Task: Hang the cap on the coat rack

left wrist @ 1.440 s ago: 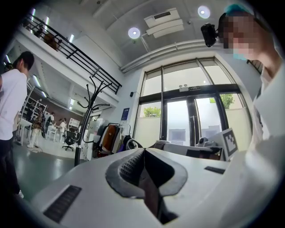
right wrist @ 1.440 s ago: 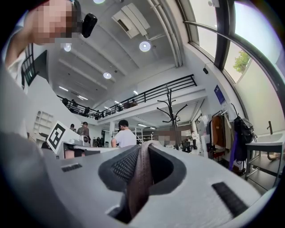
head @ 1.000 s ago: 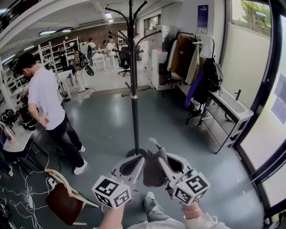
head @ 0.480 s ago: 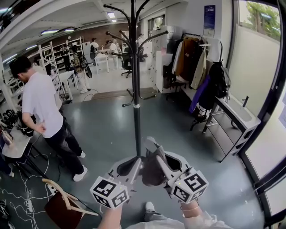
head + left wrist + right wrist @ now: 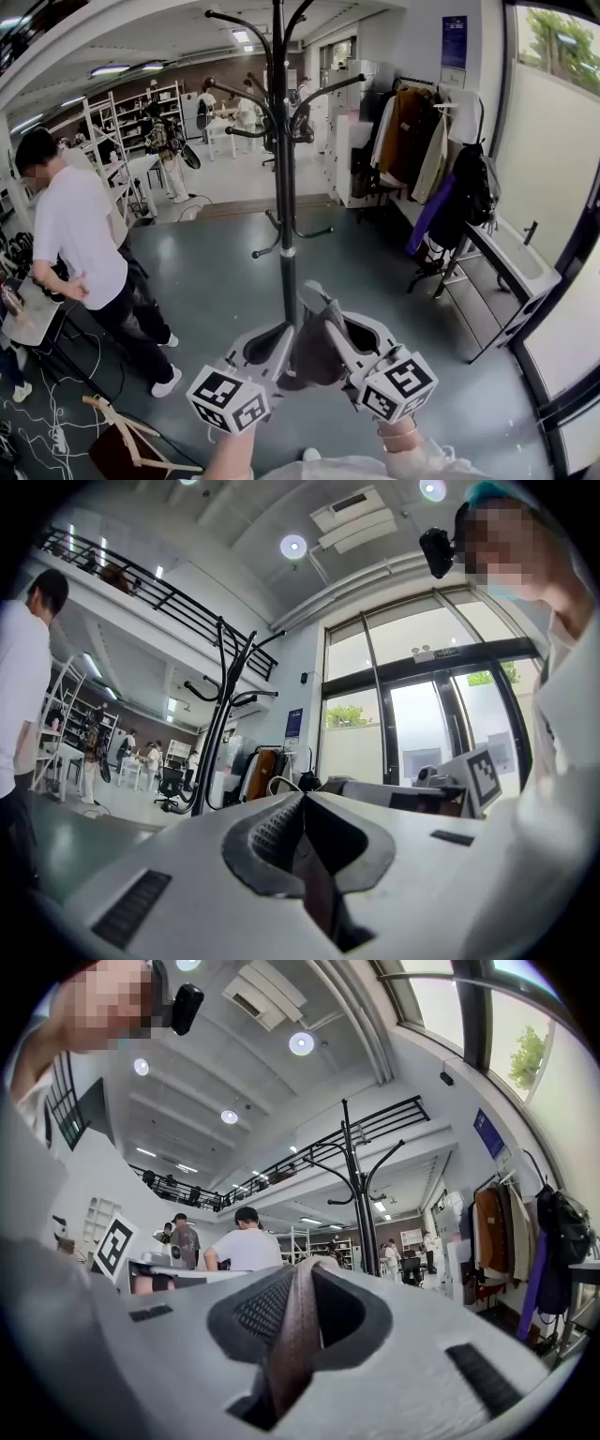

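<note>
Coat rack [image 5: 284, 187] nearer; two hand-held grippers [image 5: 287, 334] [image 5: 330, 323] pinch one cap [image 5: 311, 358].

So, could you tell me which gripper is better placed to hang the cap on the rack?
Probably the right gripper: the cap fabric runs plainly between its fingers and its bulk lies on that side. The left gripper seems to pinch only an edge. The rack stands ahead of both.

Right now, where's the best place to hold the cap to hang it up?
Hold the cap by its edge, from both sides: the left gripper and right gripper each pinch the thin cloth there. That likely leaves its middle free to settle over a hook of the coat rack.
</note>
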